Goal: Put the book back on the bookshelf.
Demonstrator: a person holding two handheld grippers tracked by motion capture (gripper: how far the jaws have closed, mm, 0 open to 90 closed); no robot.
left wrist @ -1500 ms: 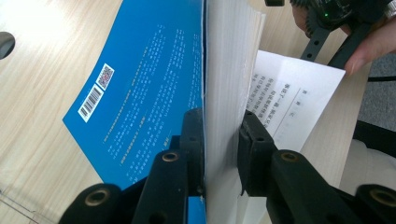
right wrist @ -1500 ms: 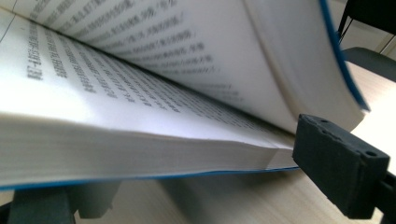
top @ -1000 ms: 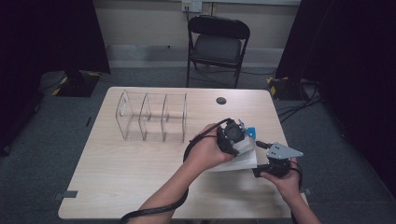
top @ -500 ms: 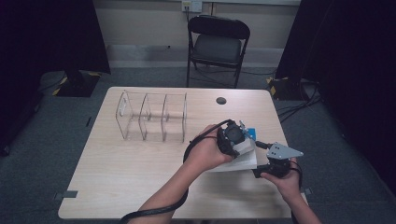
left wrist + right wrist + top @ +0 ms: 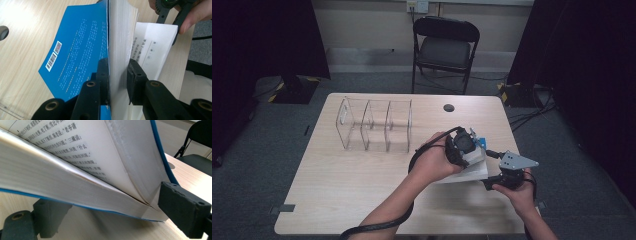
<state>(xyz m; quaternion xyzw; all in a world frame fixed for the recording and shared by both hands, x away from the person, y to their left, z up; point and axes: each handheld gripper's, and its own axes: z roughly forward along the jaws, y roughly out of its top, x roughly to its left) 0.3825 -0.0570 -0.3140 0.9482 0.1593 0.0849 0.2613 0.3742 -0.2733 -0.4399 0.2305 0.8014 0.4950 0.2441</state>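
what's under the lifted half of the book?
Under the raised pages clamped by the left gripper lies the rest of the book, open to a printed page. The table beneath that flat half is covered.

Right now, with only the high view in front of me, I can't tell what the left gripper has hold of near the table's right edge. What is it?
Observer: The left gripper is shut on a thick block of pages and the blue cover of an open book.
Operator: Anything on that cover?
Observer: A barcode and lines of small white print.
Operator: And the right gripper?
Observer: The right gripper has the book's lower stack of pages between its jaws; whether they press on it, I cannot tell.
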